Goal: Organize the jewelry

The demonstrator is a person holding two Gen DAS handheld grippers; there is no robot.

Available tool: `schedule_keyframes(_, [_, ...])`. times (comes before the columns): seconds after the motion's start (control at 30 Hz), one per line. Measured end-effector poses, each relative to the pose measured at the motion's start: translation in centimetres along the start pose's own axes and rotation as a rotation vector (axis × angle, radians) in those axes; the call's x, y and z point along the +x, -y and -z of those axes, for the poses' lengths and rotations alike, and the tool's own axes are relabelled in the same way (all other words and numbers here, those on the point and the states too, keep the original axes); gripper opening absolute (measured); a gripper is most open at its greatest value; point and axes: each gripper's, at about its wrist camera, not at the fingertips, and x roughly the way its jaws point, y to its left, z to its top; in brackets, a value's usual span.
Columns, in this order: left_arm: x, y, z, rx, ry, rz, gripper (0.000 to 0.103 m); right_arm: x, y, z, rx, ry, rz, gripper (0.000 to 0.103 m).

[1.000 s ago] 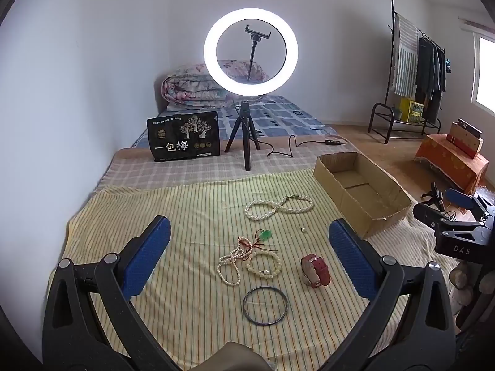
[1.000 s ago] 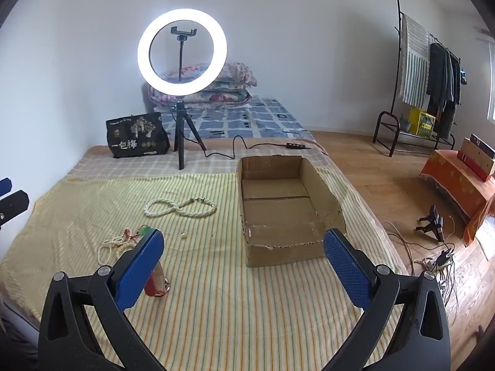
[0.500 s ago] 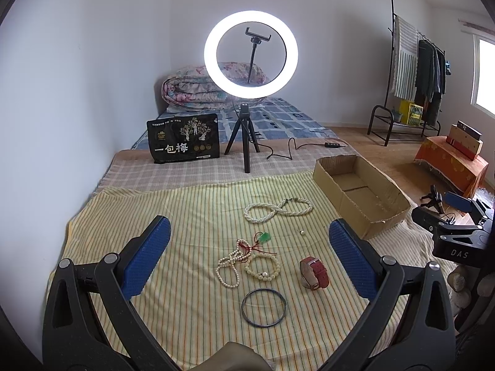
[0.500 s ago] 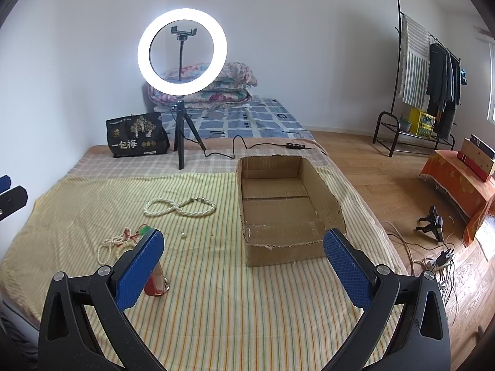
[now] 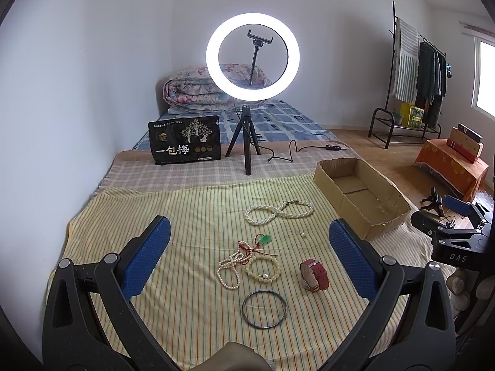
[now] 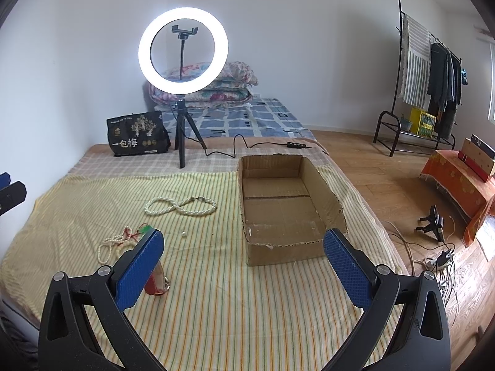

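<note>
Jewelry lies on a striped yellow cloth. A long pearl necklace forms a figure eight farthest away. Nearer are a bead string with red cord and green pendant, a loose pearl, a red watch and a dark bangle. My left gripper hovers open over these pieces. My right gripper is open above the cloth in front of an empty cardboard box. In the right wrist view the necklace is visible, and the watch is partly hidden behind the left finger.
A ring light on a tripod, a black bag with white characters and a folded quilt stand behind the cloth. A cable runs past the box. Wooden floor, a clothes rack and an orange-covered stand lie right.
The left wrist view has shifted slightly, so the jewelry sits a little lower and left of before. The right gripper and the items have not visibly moved.
</note>
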Motion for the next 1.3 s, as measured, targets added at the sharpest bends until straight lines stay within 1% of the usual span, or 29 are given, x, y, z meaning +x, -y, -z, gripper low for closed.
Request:
schedule_keyframes(1.13, [-0.30,-0.15,-0.14,-0.003,0.002,-0.003,0.103,0.28,-0.58,0.32,-0.012,-0.009,-0.014,0.102])
schedule_keyframes(1.3, [-0.31,-0.79,-0.23,-0.007,-0.004,-0.012,0.103,0.32,-0.76,0.26,-0.018,-0.014,-0.018,0.102])
